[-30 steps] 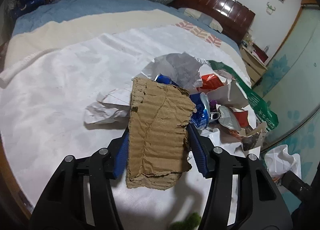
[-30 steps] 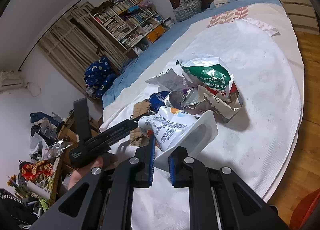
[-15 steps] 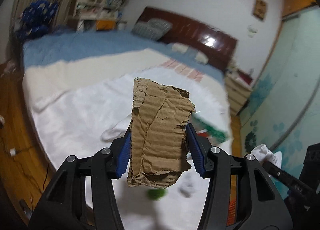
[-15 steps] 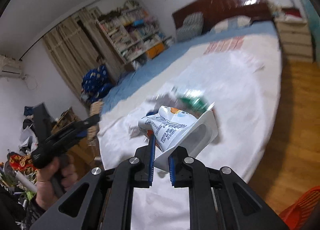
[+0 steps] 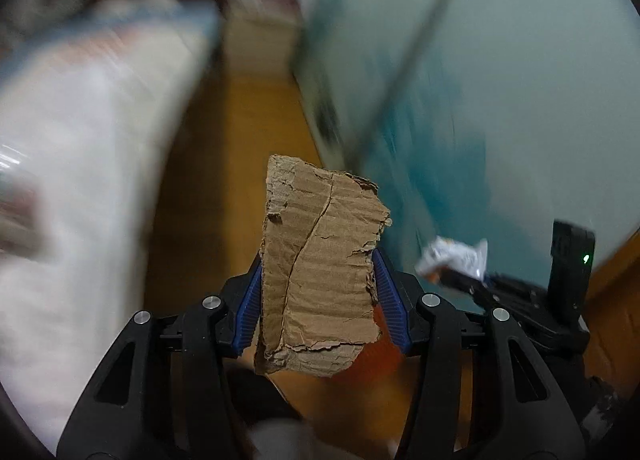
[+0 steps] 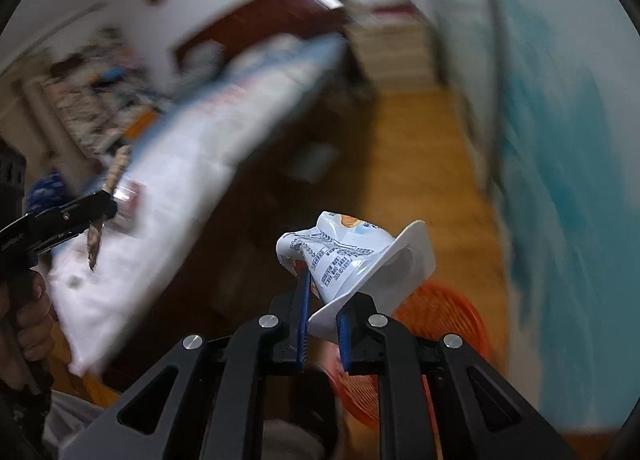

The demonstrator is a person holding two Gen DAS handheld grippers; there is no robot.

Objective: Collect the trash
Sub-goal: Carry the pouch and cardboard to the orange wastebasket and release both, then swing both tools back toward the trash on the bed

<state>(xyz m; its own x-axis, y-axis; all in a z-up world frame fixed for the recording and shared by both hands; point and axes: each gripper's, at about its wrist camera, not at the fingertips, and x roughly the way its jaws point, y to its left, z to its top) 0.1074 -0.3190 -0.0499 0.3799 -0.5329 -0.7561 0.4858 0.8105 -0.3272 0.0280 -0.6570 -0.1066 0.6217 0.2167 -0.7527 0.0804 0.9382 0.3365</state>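
My left gripper point(image 5: 318, 296) is shut on a torn piece of brown cardboard point(image 5: 320, 260) and holds it in the air above the wooden floor. My right gripper point(image 6: 323, 316) is shut on a crushed white plastic cup point(image 6: 352, 260) with printed text, above an orange mesh basket point(image 6: 436, 320). The right gripper with the cup also shows in the left wrist view point(image 5: 456, 260). The left gripper with the cardboard shows edge-on in the right wrist view point(image 6: 100, 215). Both views are motion-blurred.
The bed with its white cover point(image 5: 80, 179) lies to the left, also in the right wrist view point(image 6: 180, 163). A teal wall point(image 5: 500, 79) is on the right. Wooden floor point(image 6: 420, 159) runs between them. A dresser point(image 6: 392, 47) stands at the far end.
Both grippers have swung right, away from the trash pile on the bed, still holding the cardboard and the cup. The floor, teal wall and orange basket have come into view.
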